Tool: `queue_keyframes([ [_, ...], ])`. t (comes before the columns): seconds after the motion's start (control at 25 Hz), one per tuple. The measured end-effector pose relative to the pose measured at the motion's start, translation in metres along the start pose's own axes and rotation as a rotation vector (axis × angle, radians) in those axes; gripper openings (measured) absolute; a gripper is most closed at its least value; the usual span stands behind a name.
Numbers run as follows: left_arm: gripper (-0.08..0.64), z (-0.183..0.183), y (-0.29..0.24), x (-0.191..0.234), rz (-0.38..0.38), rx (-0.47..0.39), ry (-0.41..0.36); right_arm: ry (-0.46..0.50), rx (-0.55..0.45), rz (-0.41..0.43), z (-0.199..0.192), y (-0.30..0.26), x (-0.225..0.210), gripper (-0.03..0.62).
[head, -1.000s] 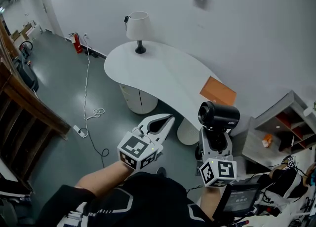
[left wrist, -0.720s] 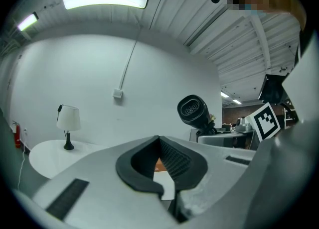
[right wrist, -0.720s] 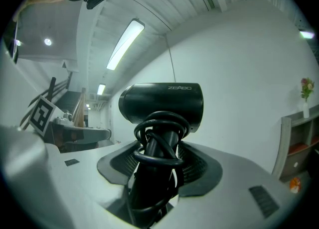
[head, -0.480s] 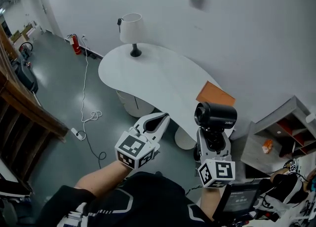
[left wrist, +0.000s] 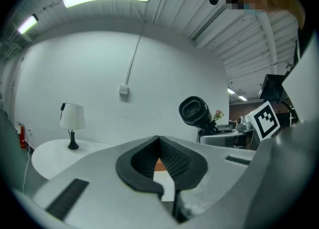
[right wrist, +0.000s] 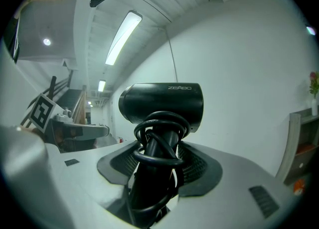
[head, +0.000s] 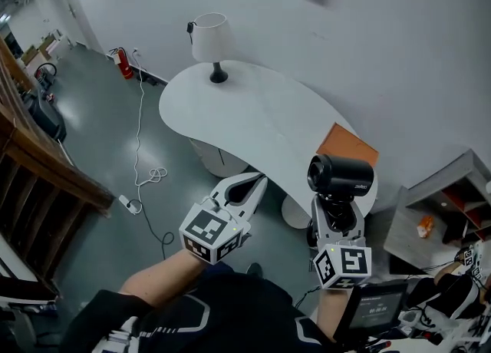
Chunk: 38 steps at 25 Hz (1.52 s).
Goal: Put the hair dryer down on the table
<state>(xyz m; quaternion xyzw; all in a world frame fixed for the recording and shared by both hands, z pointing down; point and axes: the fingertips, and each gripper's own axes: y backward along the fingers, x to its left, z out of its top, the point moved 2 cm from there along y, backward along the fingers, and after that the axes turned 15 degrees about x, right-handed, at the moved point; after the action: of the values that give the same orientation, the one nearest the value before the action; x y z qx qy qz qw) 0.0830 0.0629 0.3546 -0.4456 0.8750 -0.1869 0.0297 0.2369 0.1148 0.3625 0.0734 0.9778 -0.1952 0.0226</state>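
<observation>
A black hair dryer (head: 340, 176) stands upright in my right gripper (head: 335, 209), over the floor just off the near edge of the white curved table (head: 253, 117). In the right gripper view the hair dryer (right wrist: 162, 103) has its barrel across the top. Its handle, wound with black cord, is clamped in my right gripper (right wrist: 158, 161). My left gripper (head: 253, 185) hovers to the left, short of the table edge, shut and holding nothing. In the left gripper view my left gripper (left wrist: 159, 143) shows its tips meeting, and the hair dryer (left wrist: 194, 112) is at the right.
On the table stand a white lamp (head: 212, 41) at the far end and a flat orange pad (head: 347, 144) at the right end. A white cable (head: 142, 144) trails over the floor beside a wooden railing (head: 38, 167). A grey shelf unit (head: 449, 198) stands at the right.
Both grippers have drifted a little toward the table, and the view has swayed. The hair dryer stays upright in the right gripper. The left gripper stays shut.
</observation>
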Motion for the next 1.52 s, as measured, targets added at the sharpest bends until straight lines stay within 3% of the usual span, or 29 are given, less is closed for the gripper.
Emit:
queue_keyframes([
  [0.32,0.006,0.003,0.011,0.056,-0.044,-0.011,-0.023,0.035,-0.006,-0.062,0.018,-0.043,0.034,0.249],
  [0.64,0.006,0.016,0.011,0.116,-0.057,-0.035,-0.015,-0.023,-0.013,-0.093,0.042,-0.086,0.054,0.247],
  [1.52,0.006,0.016,0.026,0.241,-0.091,-0.063,-0.005,-0.119,0.004,-0.159,0.064,-0.179,0.123,0.248],
])
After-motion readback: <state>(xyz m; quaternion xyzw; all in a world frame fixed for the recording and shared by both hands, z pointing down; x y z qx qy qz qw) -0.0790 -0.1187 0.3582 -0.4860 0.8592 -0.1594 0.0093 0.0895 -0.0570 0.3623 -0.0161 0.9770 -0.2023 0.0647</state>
